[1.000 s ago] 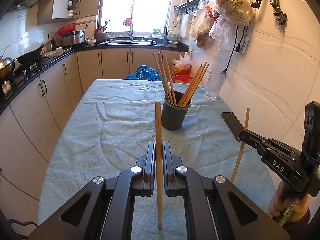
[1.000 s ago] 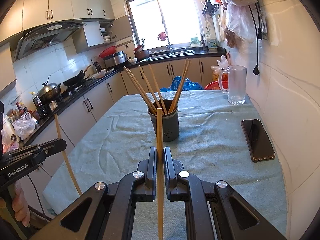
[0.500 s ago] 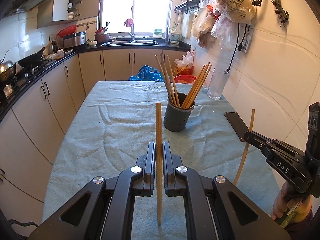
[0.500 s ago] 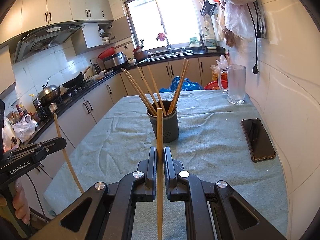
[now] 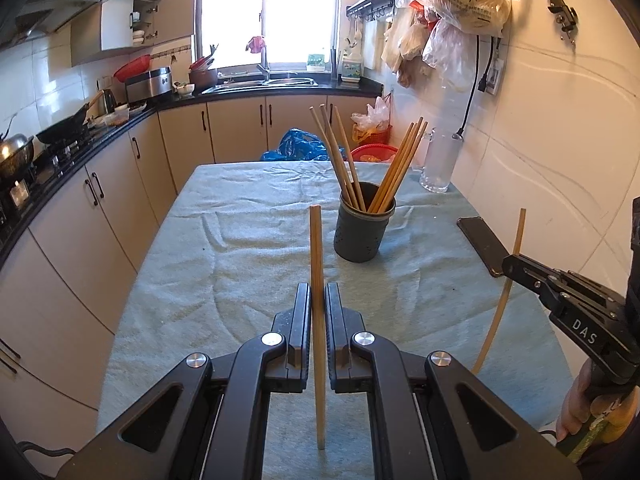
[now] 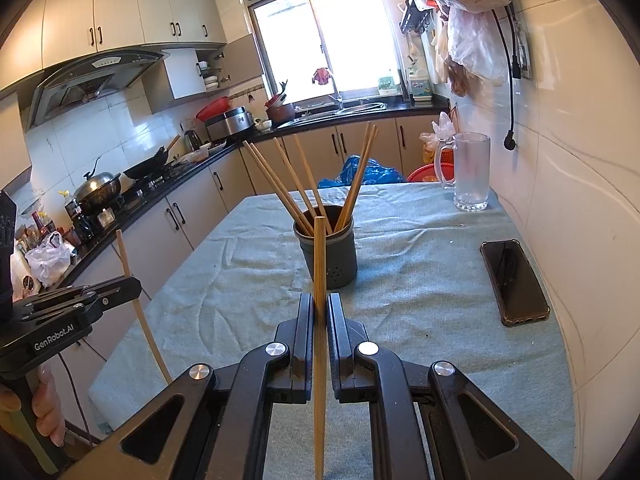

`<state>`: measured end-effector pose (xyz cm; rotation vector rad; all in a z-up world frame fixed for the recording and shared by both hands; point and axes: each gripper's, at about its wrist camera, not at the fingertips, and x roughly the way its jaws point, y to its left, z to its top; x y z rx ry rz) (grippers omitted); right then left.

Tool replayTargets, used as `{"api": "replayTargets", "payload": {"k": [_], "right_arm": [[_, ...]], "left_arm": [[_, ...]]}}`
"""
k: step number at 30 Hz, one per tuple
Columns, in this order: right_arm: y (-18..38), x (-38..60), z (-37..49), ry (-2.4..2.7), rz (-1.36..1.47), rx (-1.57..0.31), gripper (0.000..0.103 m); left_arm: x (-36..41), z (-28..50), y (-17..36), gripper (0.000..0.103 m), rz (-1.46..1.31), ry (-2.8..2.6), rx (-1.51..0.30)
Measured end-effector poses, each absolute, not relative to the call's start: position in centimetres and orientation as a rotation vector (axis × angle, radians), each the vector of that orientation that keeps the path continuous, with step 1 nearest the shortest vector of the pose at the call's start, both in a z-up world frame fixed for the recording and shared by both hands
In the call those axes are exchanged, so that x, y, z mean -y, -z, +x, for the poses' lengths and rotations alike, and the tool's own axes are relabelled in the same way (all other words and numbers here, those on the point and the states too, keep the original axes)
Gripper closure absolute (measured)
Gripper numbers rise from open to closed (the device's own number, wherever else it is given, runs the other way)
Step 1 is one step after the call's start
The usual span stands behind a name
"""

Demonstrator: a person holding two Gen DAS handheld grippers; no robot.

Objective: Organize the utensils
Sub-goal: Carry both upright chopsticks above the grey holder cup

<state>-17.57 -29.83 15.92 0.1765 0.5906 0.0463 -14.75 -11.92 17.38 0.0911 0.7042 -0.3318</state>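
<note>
Your left claw clenched on an upright chopstick, "GenRobot.AI" readable on its side, your right claw marked "DAS" gripping another chopstick, grey holder of chopsticks on the table just ahead of both, phone to the right.

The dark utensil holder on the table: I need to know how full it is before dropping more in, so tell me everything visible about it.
The utensil holder is a dark grey round cup, matte and plastic-looking, with small holes low on its wall. It stands upright on the teal cloth near the middle of the table, apart from the phone and the glass mug. Several wooden chopsticks lean inside in two fanned groups, with open room at the rim. Neither gripper touches it.
</note>
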Motion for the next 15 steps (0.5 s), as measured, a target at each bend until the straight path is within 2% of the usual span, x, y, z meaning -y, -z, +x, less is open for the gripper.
{"api": "replayTargets", "payload": {"k": [15], "right_arm": [[-16.8, 30.4, -16.6, -0.043, 0.184, -0.578, 0.095]], "left_arm": [[13.6, -13.3, -17.7, 0.097, 0.201, 0.342, -0.677]]}}
